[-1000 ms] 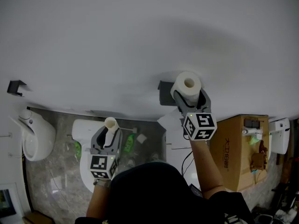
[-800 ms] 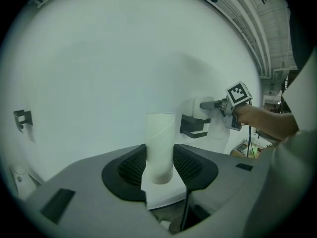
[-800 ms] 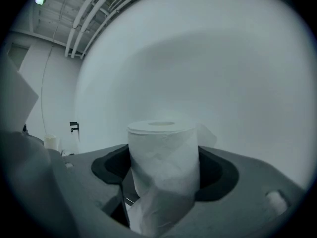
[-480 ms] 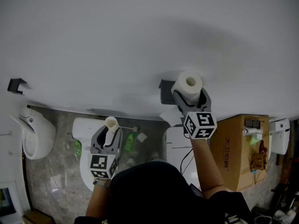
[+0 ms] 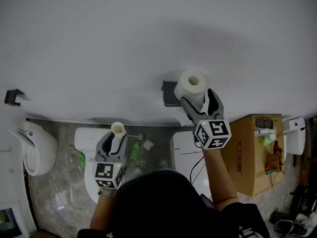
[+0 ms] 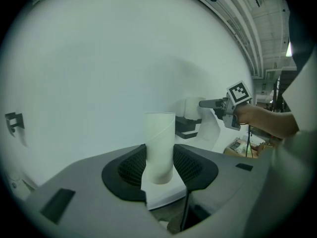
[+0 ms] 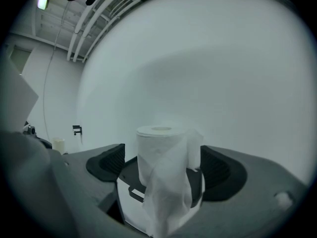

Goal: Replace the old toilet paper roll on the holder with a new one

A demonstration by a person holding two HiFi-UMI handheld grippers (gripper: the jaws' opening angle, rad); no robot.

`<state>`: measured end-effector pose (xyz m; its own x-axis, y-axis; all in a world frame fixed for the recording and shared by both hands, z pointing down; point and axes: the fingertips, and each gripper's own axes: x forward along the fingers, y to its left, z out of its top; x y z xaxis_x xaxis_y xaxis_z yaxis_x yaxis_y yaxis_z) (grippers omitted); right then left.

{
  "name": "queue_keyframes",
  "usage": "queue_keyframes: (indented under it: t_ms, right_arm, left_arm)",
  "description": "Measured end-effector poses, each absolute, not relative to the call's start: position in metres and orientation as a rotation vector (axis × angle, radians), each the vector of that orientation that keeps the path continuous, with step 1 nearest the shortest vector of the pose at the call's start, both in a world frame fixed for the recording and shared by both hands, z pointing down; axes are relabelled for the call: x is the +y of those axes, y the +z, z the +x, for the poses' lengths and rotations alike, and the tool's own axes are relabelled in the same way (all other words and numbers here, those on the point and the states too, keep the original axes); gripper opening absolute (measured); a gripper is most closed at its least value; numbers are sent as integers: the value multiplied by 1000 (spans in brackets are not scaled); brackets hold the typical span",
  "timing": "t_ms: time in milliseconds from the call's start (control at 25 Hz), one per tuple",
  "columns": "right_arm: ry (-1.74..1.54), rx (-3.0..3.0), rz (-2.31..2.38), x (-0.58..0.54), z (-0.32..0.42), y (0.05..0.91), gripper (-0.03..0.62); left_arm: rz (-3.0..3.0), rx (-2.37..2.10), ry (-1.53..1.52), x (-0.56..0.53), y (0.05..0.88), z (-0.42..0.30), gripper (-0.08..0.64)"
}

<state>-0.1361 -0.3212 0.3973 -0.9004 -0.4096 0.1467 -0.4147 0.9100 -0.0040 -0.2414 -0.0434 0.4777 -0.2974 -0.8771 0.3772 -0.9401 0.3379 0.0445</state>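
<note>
A full white toilet paper roll [image 5: 192, 85] stands on the dark holder [image 5: 170, 94] on the white wall, a loose sheet hanging down its front [image 7: 168, 197]. My right gripper [image 5: 199, 99] straddles the roll and its jaws are opening. A gap shows on each side between the pads [image 7: 216, 166] and the roll [image 7: 161, 150], so nothing is gripped. Lower left, my left gripper [image 5: 118, 138] is shut on the empty cardboard tube [image 5: 117, 129], which stands upright between its jaws [image 6: 159, 148]. The left gripper view also shows the right gripper [image 6: 213, 103] at the roll [image 6: 192, 108].
A white toilet [image 5: 86, 143] and a white wall fixture [image 5: 32, 150] sit below left. A cardboard box [image 5: 252, 152] stands at the right. A small black bracket [image 5: 12, 95] is on the wall far left. Green bottles [image 5: 136, 152] lie on the floor.
The right gripper's jaws have spread away from the roll, which stays on the holder. The left gripper still holds the tube in the same place.
</note>
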Motion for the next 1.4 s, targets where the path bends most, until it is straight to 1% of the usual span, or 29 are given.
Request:
queue_keyframes:
  t_ms: [240, 440, 600, 720, 800, 920, 1240, 1400]
  right_arm:
    - [77, -2944, 660, -304, -96, 393, 472]
    - [131, -2921, 665, -283, -65, 411, 465]
    - [137, -2896, 691, -262, -42, 422, 409]
    - [155, -2886, 713, -246, -26, 428, 352]
    - [172, -2882, 729, -237, -16, 431, 280]
    - [182, -2868, 748, -226, -4, 437, 205]
    - [191, -2841, 811, -208, 17, 446, 114]
    - [191, -2839, 822, -204, 20, 449, 98]
  left_arm:
    - [1691, -2209, 284, -47, 480, -230, 183]
    - [1780, -2166, 293, -56, 476, -221, 183]
    - [1859, -2122, 299, -65, 477, -215, 183]
    - [1919, -2098, 296, -73, 477, -208, 183]
    - [1951, -2071, 295, -78, 478, -202, 183]
    - [1997, -2028, 293, -85, 478, -192, 183]
    - [2087, -1947, 277, -93, 478, -174, 183]
    - [2104, -1928, 269, -96, 479, -170, 183]
